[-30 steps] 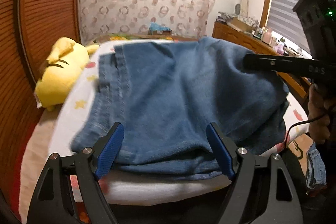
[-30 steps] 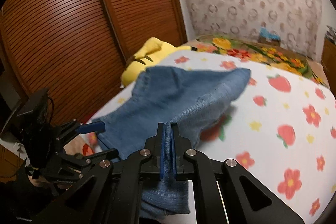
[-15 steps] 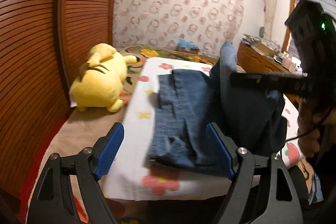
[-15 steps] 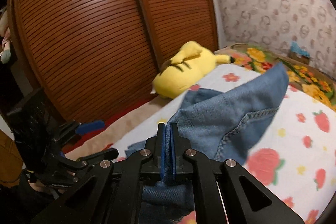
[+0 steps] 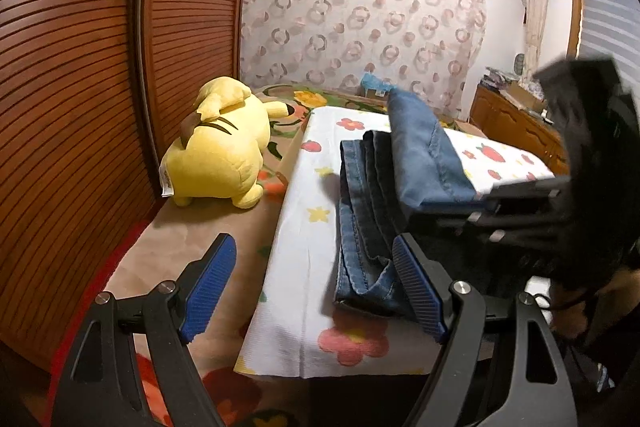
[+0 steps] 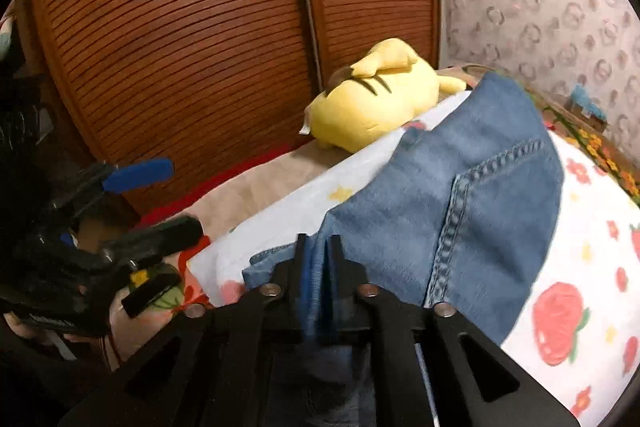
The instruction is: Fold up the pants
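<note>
L gripper (image 5: 312, 283): fingers spread wide, nothing between them; blue pads on show. It hovers at the near edge of the bed, the right pad (image 5: 416, 291) just beside the jeans' near hem. In the right wrist view it sits at 9 o'clock, over by the wardrobe.
R gripper (image 6: 318, 263): fingers clenched on a fold of jeans, denim pinched between the pads. In the left wrist view it's a blurred black shape at 3 o'clock, denim draped over its front.
Jeans (image 5: 372, 211): blue denim on the sheet, partly folded. Lower layers lie flat in a long strip running from 6 toward 12 o'clock in the left wrist view; upper part lifted, rising to a peak at abt 1 o'clock. In the right wrist view (image 6: 460, 187) the raised cloth shows a stitched seam and fills the centre.
Bed (image 5: 200, 243): tan cover w/ flower print, left side bare.
Sheet (image 5: 296, 267): white w/ red flowers, strawberries, yellow stars; carries the jeans.
Plush (image 5: 220, 151): yellow, lying on the tan cover at 10 o'clock from the jeans, well apart from them, close to the wardrobe.
Wardrobe (image 6: 180, 39): brown slatted doors along the bed's left side.
Curtain (image 5: 360, 19): ring pattern, behind the bed's far end.
</note>
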